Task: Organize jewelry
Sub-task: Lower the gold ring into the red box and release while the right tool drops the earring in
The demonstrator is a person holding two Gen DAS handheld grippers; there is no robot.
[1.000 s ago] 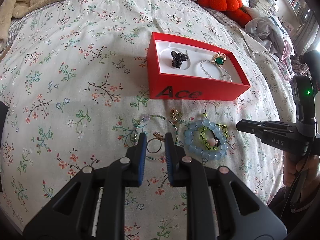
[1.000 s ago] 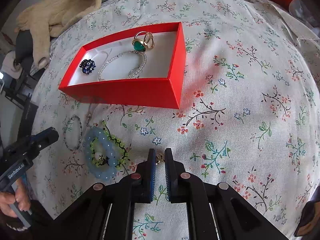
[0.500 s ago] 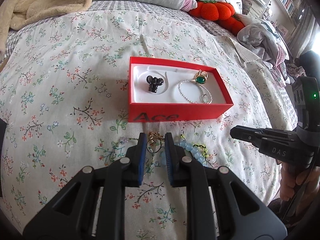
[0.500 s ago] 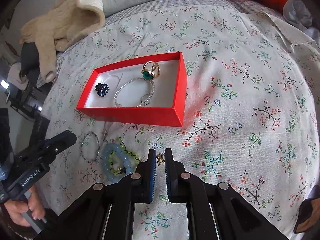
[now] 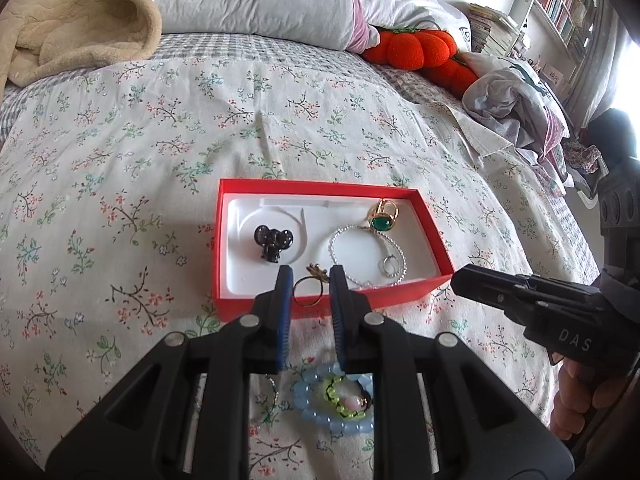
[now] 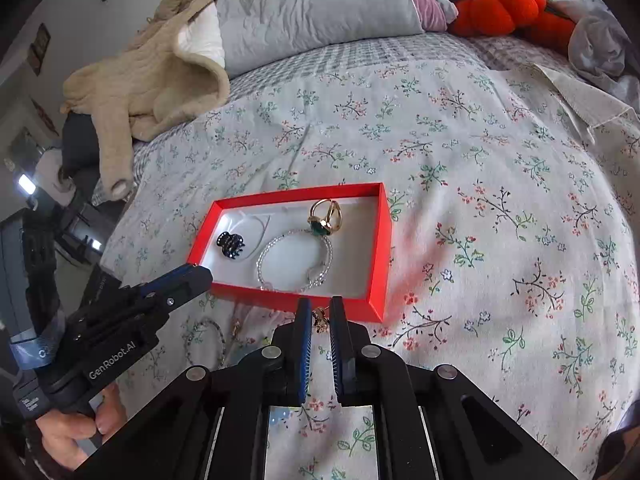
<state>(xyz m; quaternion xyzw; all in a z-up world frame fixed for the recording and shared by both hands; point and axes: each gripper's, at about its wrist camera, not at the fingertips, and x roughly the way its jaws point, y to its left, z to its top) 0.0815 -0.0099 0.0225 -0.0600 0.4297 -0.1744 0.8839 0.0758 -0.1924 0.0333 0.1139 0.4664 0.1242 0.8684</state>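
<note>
Left wrist view shows the left gripper (image 5: 307,280) with its fingers clenched on a thin gold ring (image 5: 307,291), held just over the near wall of the red box (image 5: 400,296). Beyond the fingers, inside the box, lie a dark hair clip (image 5: 273,241), a silver chain bracelet (image 5: 366,258) and a green-stone ring (image 5: 383,218). Right wrist view shows the right gripper (image 6: 320,312) pinching a small gold trinket (image 6: 320,318) just short of the box. Below the left fingers, a blue bead bracelet (image 5: 332,400) waits on the bed. Judging by this, roughly half is sorted.
</note>
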